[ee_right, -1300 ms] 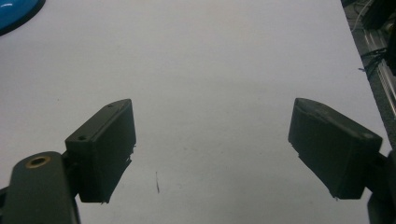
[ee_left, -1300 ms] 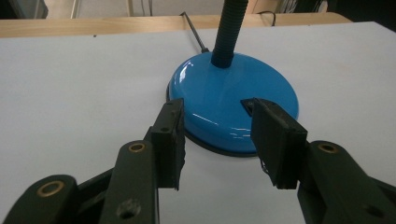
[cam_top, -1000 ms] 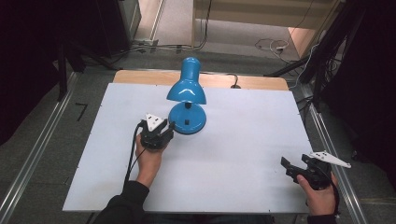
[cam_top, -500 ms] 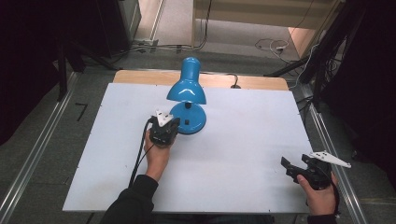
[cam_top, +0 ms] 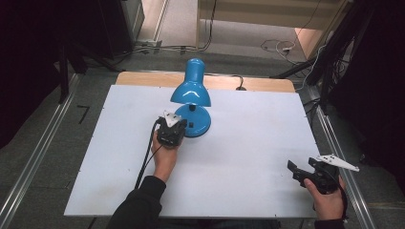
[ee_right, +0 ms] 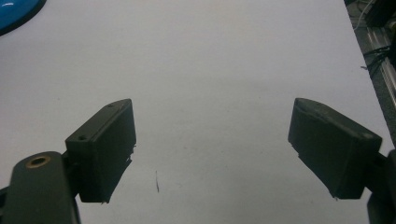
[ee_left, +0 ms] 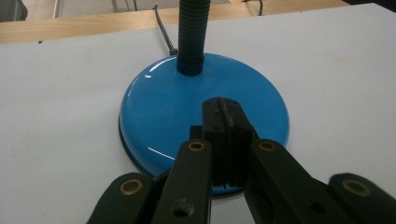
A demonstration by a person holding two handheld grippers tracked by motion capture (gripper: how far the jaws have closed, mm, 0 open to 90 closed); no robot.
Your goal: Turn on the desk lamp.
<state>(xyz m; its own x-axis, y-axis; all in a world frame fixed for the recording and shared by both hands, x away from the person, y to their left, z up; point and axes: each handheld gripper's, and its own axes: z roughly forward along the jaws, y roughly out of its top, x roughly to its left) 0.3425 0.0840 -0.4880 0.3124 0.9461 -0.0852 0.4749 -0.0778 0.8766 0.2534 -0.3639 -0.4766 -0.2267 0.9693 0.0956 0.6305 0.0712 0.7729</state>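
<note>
Hovering closed, left claw (ee_left: pixel 223 116) over lamp base (ee_left: pixel 154 112); right claw (ee_right: pixel 212 154) wide.

Left hand-held gripper (ee_left: pixel 223 122) jaws pressed together, right hand-held gripper (ee_right: pixel 212 149) jaws spread wide, pointing left

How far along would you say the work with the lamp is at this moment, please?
Done: the left claw is shut and poised over the lamp base. In hand: probably pressing something there, though I cannot make out a switch. Left: the press itself; the right claw waits open.
</note>
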